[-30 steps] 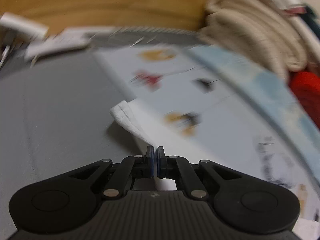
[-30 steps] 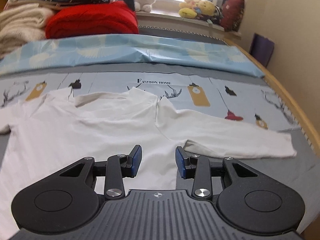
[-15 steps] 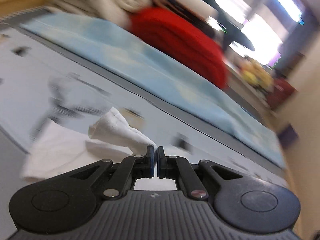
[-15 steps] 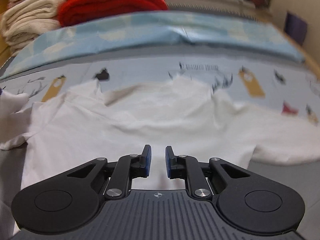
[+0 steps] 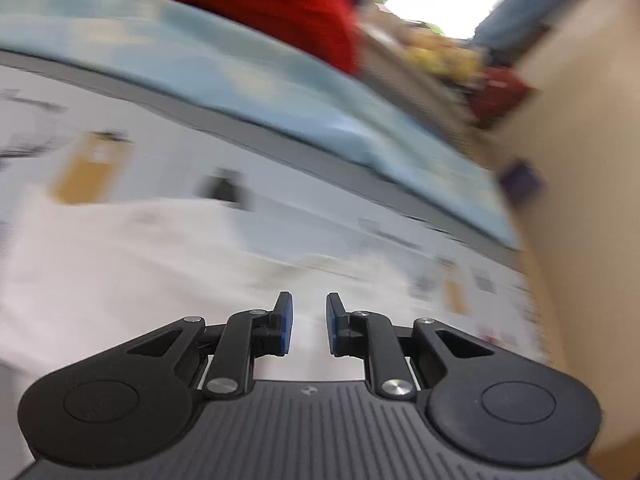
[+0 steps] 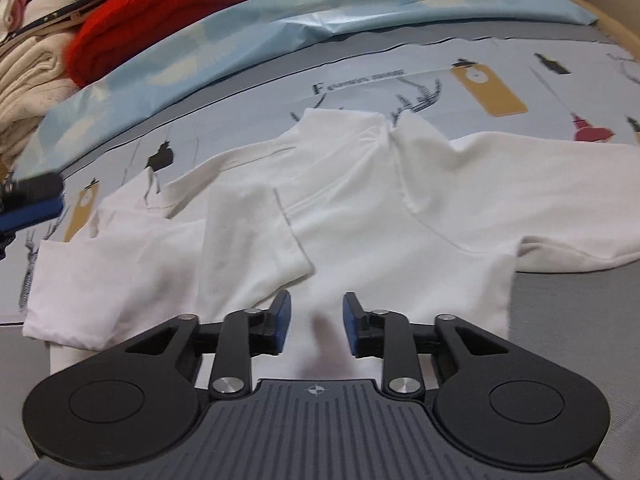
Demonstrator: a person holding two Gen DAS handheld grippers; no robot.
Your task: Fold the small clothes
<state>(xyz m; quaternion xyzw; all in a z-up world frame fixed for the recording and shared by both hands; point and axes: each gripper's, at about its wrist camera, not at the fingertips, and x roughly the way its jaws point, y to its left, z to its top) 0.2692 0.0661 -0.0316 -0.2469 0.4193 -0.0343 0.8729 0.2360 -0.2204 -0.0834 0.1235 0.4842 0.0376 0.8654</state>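
White shirt (image 6: 360, 208) lies flat, left sleeve folded inward. Left gripper (image 5: 308, 324) and right gripper (image 6: 314, 322), jaws just opening, stand spread, pinching nothing.

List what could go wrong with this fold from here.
1. The left sleeve lies folded across the white shirt with a skewed edge; it may slip or bunch.
2. The right sleeve is still spread out; dragging it could wrinkle the body.
3. The right gripper hangs open over the fabric and could snag it.

One white shirt (image 6: 360, 200), one red folded garment (image 6: 160, 12), two tools.
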